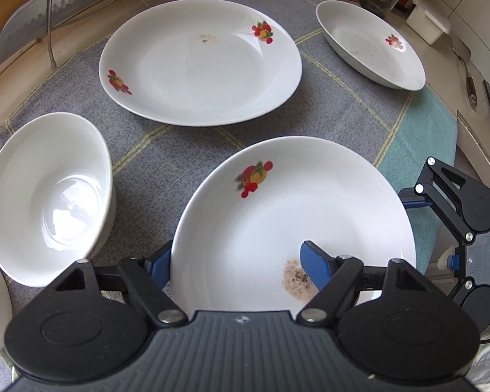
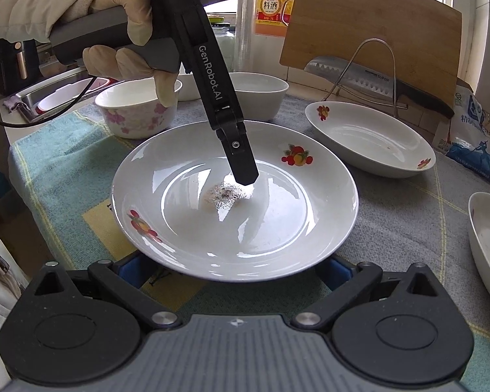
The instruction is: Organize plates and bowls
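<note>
A white plate [image 1: 294, 196] with fruit prints and a brown speckled stain lies nearest on the grey cloth. My left gripper [image 1: 236, 261] is shut across its near-left rim, with one blue pad outside the rim and the other inside by the stain. The right wrist view shows that inner finger [image 2: 241, 163] pressing on the plate [image 2: 232, 235] near its middle. My right gripper [image 2: 233, 271] is open, its blue fingertips low on either side of the plate's near rim, holding nothing. It also appears as the right gripper [image 1: 431, 230] beside the plate's right edge.
A larger fruit-print plate [image 1: 199, 65] lies behind, an oval dish [image 1: 369, 45] at the far right, a plain white bowl [image 1: 45, 199] to the left. A floral bowl [image 2: 137, 111], a white tub [image 2: 261, 94], a cleaver on a rack [image 2: 369, 81] and jars line the counter.
</note>
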Demonstrator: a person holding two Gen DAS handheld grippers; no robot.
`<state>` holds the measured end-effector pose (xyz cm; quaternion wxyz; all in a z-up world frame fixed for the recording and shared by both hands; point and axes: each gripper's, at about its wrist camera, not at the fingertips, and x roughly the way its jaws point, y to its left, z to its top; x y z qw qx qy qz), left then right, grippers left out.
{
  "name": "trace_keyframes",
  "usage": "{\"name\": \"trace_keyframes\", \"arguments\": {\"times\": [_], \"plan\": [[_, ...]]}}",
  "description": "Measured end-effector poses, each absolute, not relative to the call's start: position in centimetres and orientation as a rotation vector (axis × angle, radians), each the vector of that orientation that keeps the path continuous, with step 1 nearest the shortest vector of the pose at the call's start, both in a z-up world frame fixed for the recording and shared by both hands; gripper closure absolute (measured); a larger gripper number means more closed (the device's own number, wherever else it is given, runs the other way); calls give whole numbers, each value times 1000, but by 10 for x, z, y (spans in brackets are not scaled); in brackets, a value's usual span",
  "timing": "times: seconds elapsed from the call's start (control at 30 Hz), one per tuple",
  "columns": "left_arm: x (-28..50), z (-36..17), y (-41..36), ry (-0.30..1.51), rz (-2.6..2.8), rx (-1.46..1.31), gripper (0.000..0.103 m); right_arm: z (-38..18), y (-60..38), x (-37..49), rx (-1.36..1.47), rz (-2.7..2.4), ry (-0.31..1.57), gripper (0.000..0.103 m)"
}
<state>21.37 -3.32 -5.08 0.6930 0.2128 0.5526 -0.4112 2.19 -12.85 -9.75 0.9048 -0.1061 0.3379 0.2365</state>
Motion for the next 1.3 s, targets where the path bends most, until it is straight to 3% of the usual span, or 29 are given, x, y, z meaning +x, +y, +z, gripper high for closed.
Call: {"name": "trace_keyframes", "arguments": {"times": [0.7, 1.3], "plan": [[213, -50, -38, 1233, -921, 488, 24, -93, -128, 30, -213, 498, 760, 0], [207, -19, -71, 1180, -914, 455, 24, -64, -173, 33, -222, 534, 753, 0]]}}
